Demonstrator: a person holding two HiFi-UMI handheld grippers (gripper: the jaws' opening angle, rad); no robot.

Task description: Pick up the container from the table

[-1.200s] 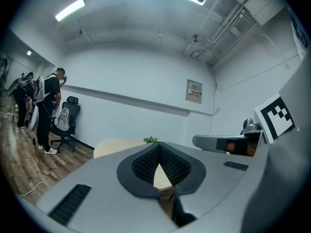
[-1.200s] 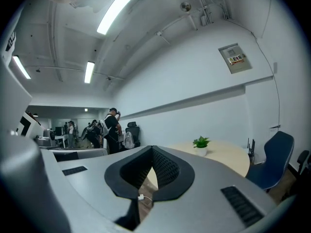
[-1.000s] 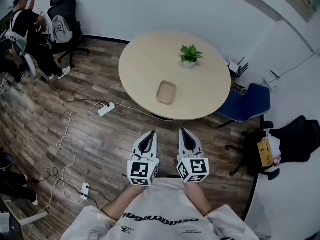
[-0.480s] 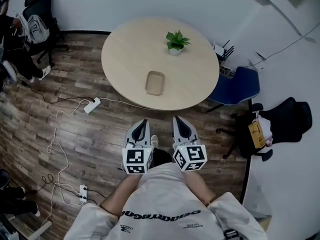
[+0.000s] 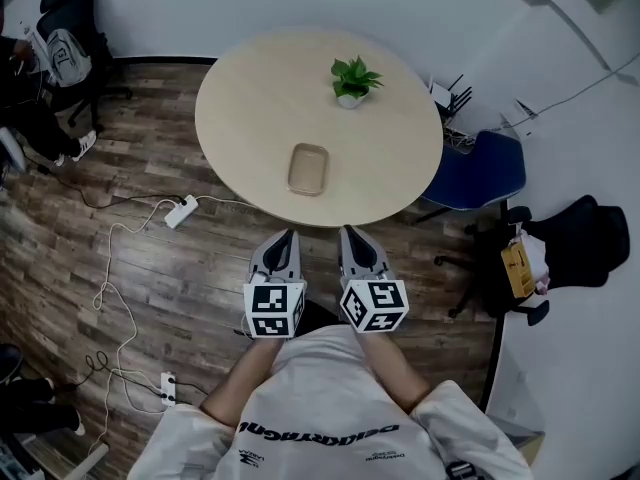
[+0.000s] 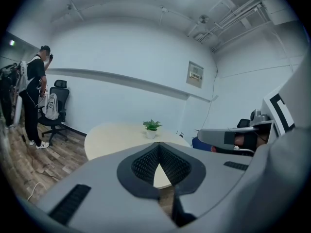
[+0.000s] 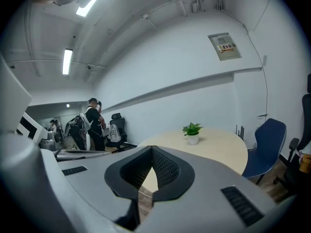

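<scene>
At 6 o'clock, short of the table (image 5: 230, 118) edge: left gripper (image 5: 287, 236) and right gripper (image 5: 350, 232), side by side, jaws together on each, clamped on nothing. Ahead at 12 o'clock, well apart, on the near half of the table: container (image 5: 308, 168), long axis running 12 to 6, roughly between both, a shade nearer the left. Beyond, at 1 o'clock: plant (image 5: 350, 80).

The container (image 5: 308, 168) is tan, the table (image 5: 250, 108) beige (chair (image 5: 480, 173) blue).
</scene>
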